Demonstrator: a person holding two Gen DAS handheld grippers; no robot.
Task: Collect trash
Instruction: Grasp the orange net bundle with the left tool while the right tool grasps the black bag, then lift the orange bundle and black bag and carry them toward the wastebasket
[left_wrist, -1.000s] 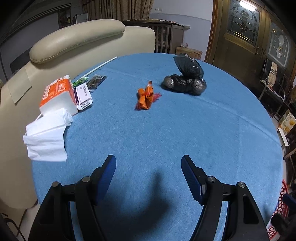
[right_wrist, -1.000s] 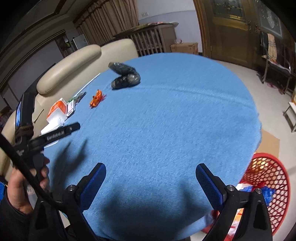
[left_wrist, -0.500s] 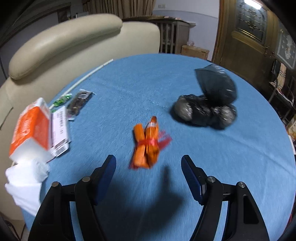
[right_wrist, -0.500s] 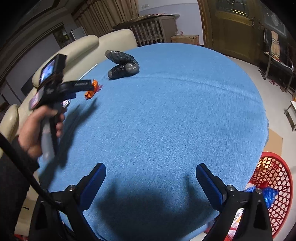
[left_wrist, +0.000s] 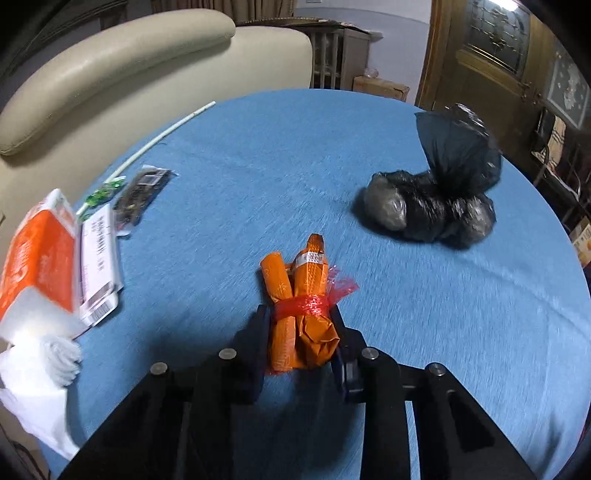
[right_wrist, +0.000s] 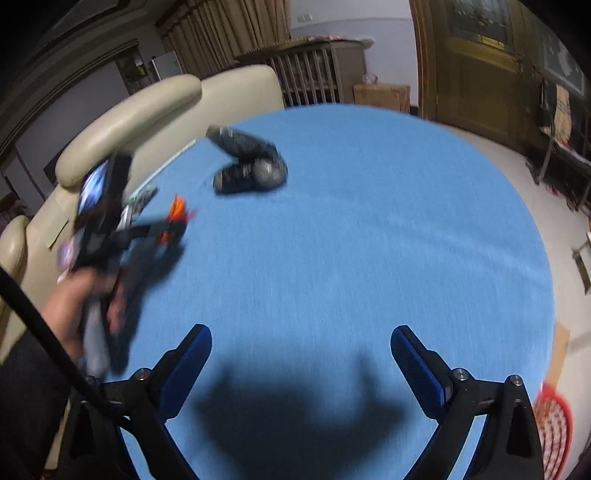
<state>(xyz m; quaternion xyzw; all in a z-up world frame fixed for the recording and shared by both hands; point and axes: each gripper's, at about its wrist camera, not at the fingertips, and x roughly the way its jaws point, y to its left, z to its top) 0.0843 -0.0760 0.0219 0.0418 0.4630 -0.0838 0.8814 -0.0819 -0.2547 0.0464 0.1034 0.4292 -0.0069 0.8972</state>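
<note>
The landmark here is the orange bundle, a pair of rolled orange wrappers tied at the middle with a red plastic strip, lying on the blue tablecloth of the round table. The left gripper has its two fingers on both sides of the lower half of this bundle and they press against it, so the tongs are clamped on the bundle. On the bundle there is a small white band with a red pattern near the top, but the print is too small to read. To the right of the bundle and further from the camera lies a knotted black trash bag, well apart from it. To the left of the bundle lies an orange and white tissue pack; its white side panel carries a barcode and small lines of text that cannot be read. White tissue hangs out below this pack. Behind the pack are a dark snack wrapper, a small green wrapper and a long white stick. In the right wrist view the right gripper hovers above bare cloth with its blue fingers wide apart and nothing between them; the red basket is at the low right edge.
</note>
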